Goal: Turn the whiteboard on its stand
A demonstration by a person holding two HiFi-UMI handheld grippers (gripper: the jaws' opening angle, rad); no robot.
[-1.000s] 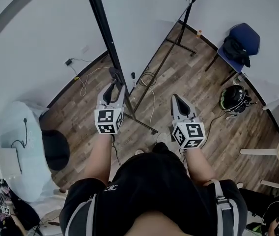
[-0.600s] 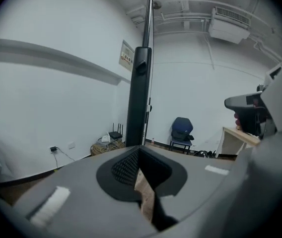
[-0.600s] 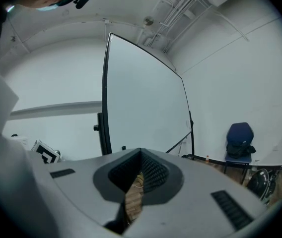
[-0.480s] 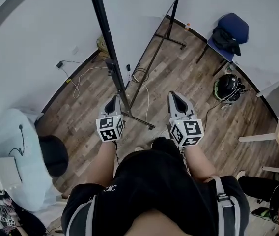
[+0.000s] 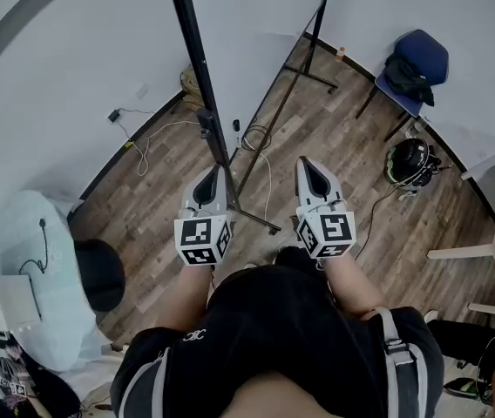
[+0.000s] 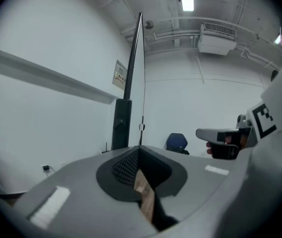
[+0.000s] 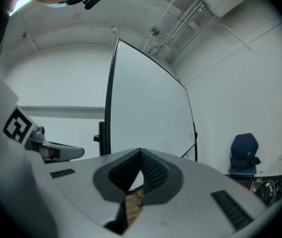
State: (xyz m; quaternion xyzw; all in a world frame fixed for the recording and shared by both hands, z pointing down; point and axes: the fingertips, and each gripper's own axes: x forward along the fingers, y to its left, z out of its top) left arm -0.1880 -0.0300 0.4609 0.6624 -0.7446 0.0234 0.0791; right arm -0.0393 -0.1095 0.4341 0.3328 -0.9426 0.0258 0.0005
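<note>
The large white whiteboard with a black frame point(image 7: 148, 105) is seen upright on its black tubular stand point(image 5: 252, 216), set on the brown wood-plank floor point(image 5: 343, 138) close to the white wall point(image 5: 47, 77). It is faced by both grippers and touched by neither. The left gripper point(image 5: 212, 174) is held closed and empty beside the frame's edge; the right gripper point(image 5: 309, 163) is likewise closed on nothing. A blue chair point(image 5: 422, 64) is placed beyond

left gripper point(image 5: 214, 173) closed, right gripper point(image 5: 304, 161) closed
</note>
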